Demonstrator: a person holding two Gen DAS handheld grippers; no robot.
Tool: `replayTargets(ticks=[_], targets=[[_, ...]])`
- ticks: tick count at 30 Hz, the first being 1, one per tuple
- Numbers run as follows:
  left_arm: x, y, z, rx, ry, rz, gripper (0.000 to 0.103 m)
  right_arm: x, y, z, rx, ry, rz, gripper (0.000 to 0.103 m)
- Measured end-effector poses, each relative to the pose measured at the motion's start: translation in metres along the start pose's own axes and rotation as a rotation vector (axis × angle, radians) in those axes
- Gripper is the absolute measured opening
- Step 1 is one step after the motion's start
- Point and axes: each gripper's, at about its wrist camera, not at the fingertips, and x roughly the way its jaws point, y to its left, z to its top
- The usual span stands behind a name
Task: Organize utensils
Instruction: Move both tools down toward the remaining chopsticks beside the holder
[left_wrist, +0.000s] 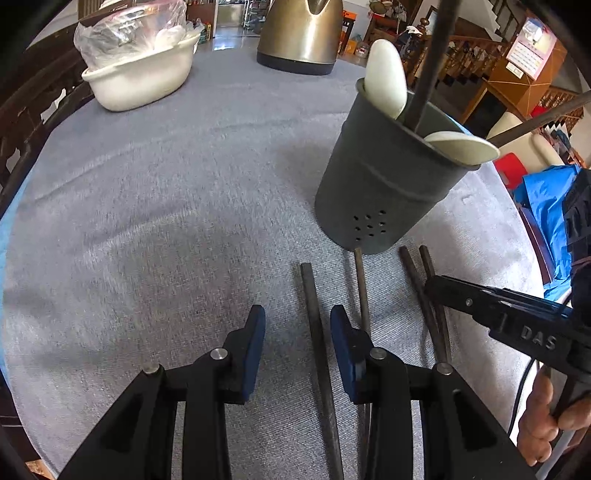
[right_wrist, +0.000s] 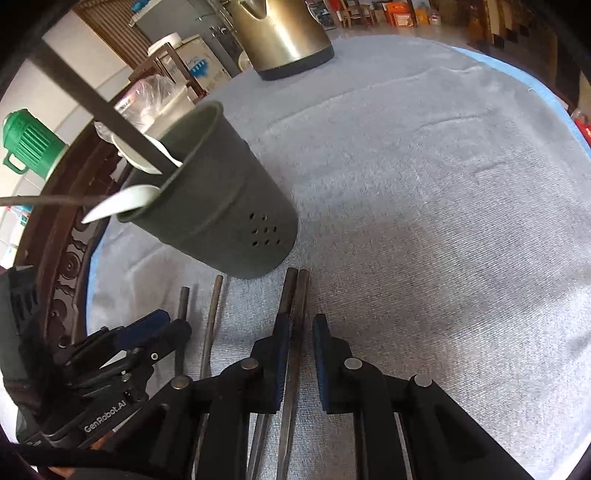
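A dark grey utensil holder (left_wrist: 384, 177) stands on the grey cloth, with white spoons (left_wrist: 388, 77) and dark chopsticks (left_wrist: 432, 62) in it; it also shows in the right wrist view (right_wrist: 221, 206). Several dark chopsticks lie on the cloth in front of it. My left gripper (left_wrist: 297, 332) is open, its fingers on either side of one chopstick (left_wrist: 314, 325). My right gripper (right_wrist: 300, 343) is open around a pair of chopsticks (right_wrist: 295, 306), apparently not clamping them. Two more chopsticks (right_wrist: 212, 321) lie to their left.
A brass-coloured kettle (left_wrist: 301, 33) stands at the back of the table. A cream tub (left_wrist: 144, 74) with plastic-wrapped items sits at the back left. A dark wooden chair (right_wrist: 62, 236) and a green jug (right_wrist: 29, 144) are beyond the table edge.
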Motion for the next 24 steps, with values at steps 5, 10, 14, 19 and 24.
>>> replayTargets(ticks=[5,10,14,19,24], targets=[[-0.006,0.013,-0.002,-0.011,-0.004,-0.008,0.038,0.003,0.020,-0.003,-0.052,0.007,0.059,0.015],[-0.003,0.019,0.001,-0.008,0.000,-0.008,0.038,0.001,0.007,0.002,-0.006,0.009,0.031,0.015],[-0.003,0.021,0.003,-0.016,0.002,-0.011,0.038,0.006,0.010,0.005,-0.017,0.026,0.038,0.015],[-0.004,0.026,0.006,-0.019,0.003,-0.011,0.029,0.013,0.022,0.006,-0.045,0.030,0.019,0.015],[-0.007,0.031,0.011,-0.022,0.002,-0.020,0.029,0.003,0.011,0.005,-0.012,0.006,0.018,0.015]])
